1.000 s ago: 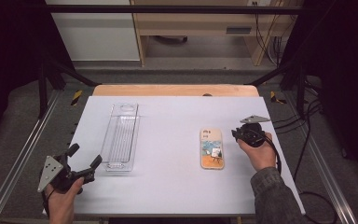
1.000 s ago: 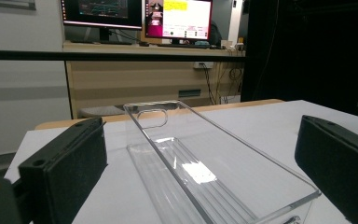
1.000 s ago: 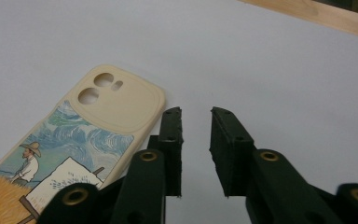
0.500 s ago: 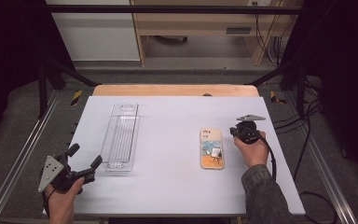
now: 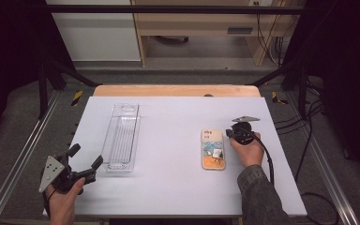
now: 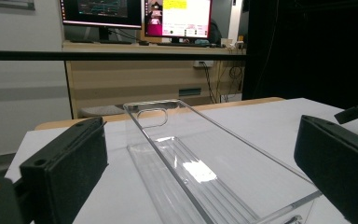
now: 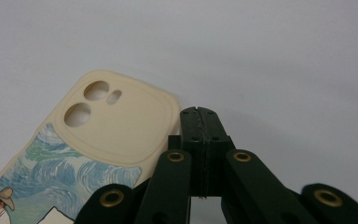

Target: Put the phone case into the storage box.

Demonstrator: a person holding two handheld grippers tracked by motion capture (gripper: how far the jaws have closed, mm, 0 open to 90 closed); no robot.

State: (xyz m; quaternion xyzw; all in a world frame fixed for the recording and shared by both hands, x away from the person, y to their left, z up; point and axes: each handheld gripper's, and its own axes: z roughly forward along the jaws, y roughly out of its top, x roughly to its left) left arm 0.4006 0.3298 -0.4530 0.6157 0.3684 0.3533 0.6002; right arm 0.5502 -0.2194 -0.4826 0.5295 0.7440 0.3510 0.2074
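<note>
Left hand-held gripper, jaws spread wide and empty, rests at the near end of the clear plastic tray, a rigid, light, slick item. Phone case lies flat right of desk centre: light, flexible, best lifted by a long edge. Right hand-held gripper, jaws together on nothing, sits just beside its camera-end corner.

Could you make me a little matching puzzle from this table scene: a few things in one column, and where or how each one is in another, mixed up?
Things:
1. clear plastic tray
2. phone case
3. left gripper
4. right gripper

States:
A. jaws pressed together, nothing between them
B. jaws spread wide, facing the tray's near end
C. lies flat, painted side up, beside the right gripper
D. see-through and empty, on the table's left half

Pairs: 1-D, 2-C, 3-B, 4-A
</note>
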